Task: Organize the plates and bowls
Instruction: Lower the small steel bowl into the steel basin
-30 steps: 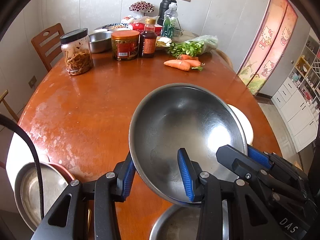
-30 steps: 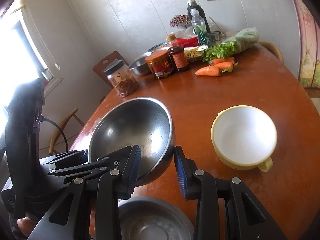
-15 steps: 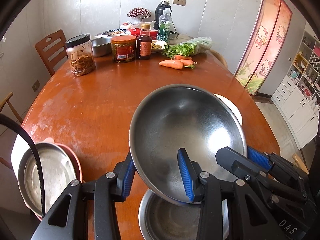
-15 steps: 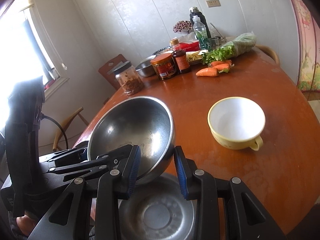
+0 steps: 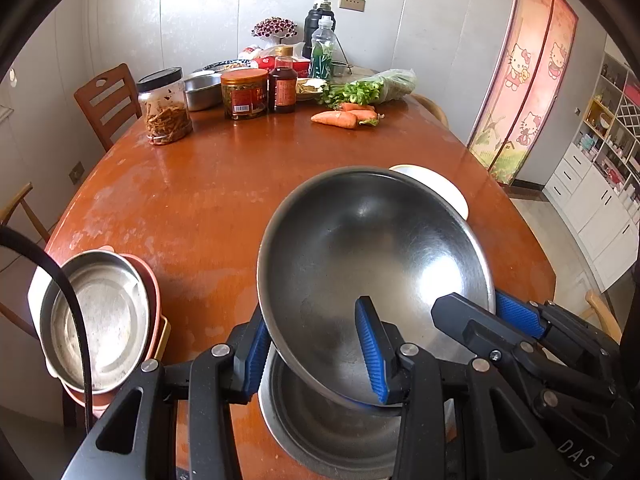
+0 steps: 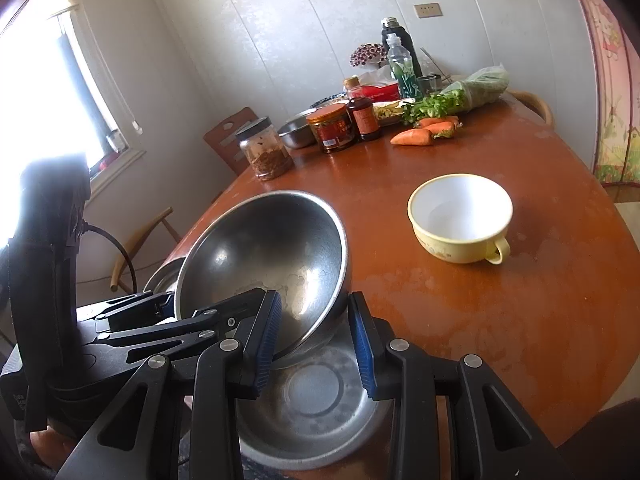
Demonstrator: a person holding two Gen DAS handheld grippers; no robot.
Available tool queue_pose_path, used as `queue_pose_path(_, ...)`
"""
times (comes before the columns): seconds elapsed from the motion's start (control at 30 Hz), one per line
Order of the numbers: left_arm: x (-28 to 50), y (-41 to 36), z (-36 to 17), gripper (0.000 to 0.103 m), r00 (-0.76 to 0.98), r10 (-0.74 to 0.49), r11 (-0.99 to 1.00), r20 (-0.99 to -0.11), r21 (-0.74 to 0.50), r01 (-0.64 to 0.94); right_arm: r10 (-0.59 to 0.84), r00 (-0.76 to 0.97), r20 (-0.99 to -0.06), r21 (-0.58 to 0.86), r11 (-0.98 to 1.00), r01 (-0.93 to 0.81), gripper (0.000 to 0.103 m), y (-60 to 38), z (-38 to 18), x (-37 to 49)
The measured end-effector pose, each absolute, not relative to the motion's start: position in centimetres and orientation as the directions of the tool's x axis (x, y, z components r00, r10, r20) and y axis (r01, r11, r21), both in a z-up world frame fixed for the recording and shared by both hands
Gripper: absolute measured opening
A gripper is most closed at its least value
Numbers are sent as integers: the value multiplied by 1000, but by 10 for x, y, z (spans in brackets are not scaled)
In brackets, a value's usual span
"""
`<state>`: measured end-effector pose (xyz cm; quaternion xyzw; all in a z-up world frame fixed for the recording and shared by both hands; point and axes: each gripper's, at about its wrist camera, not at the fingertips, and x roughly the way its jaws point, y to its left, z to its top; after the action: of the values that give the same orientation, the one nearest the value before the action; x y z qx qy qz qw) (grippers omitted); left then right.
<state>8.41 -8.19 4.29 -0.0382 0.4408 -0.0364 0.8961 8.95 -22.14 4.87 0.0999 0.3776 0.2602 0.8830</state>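
A large steel bowl hangs tilted above the table's near edge, held from both sides. My left gripper is shut on its near rim, one blue pad inside and one outside. My right gripper is shut on the rim's other side. Directly under the held bowl a second steel bowl rests on the table. A stack of plates, a steel one on pink and yellow ones, sits at the near left. A yellow cup-shaped bowl with a handle stands to the right, half hidden behind the held bowl in the left wrist view.
The brown oval table carries jars, a sauce bottle, a small steel basin, carrots, greens and bottles at its far end. Wooden chairs stand along the left side and far end. A cable crosses the plate stack.
Both grippers have drawn the steel bowl back toward the table's near edge. The lower steel bowl and the plate stack have come further into view, and the held bowl now hangs over the lower one.
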Motion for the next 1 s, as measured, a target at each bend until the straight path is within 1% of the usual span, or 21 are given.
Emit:
queue_pose_path(0.53, 50, -88, 34, 41, 600, -67, 998, -797, -66, 24, 548, 557, -624, 362, 834, -416, 37, -226, 43, 56)
queue_pose_path(1.0, 40, -84, 29, 41, 591, -81, 996, -802, -78, 32, 536, 554, -637, 325, 838, -437, 38, -220, 43, 45)
